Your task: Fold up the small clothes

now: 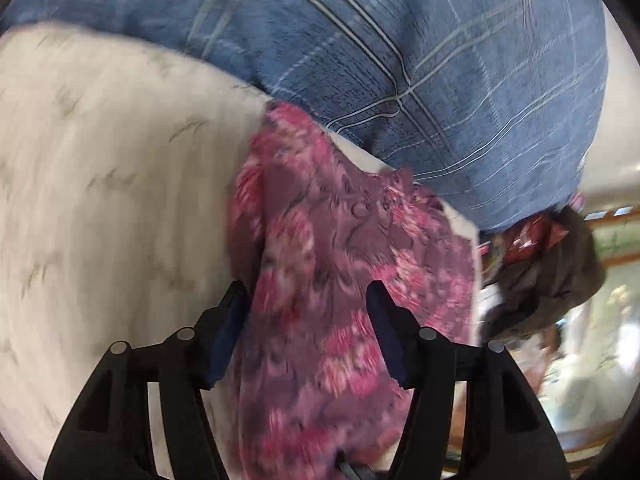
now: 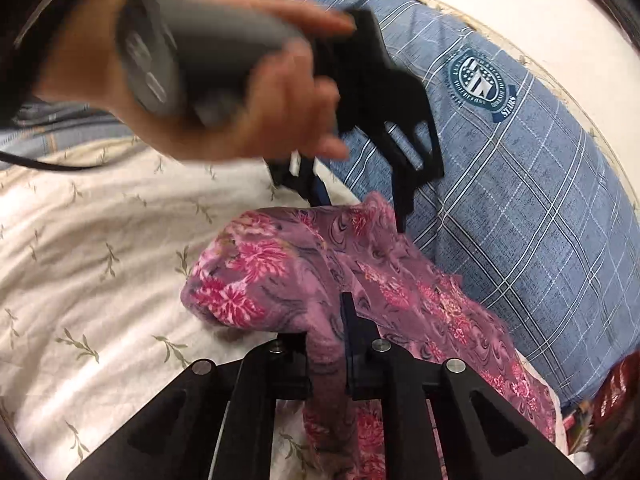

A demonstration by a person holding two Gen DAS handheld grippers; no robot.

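While R gripper (image 2: pixel 326 344) clamps floral garment (image 2: pixel 280 272), L gripper (image 1: pixel 308 320) gapes over leaf-print sheet (image 1: pixel 100 184).

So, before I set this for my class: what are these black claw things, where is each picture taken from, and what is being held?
Each claw is a hand-held gripper with a camera looking along its fingers; there is no robot arm. One picture looks along the left gripper, the other along the right gripper. A white leaf-print sheet carries a pink floral garment beside a blue checked pillow. The right gripper is shut on the garment. The left, held by a hand, has cloth between its fingers, not visibly pinched.
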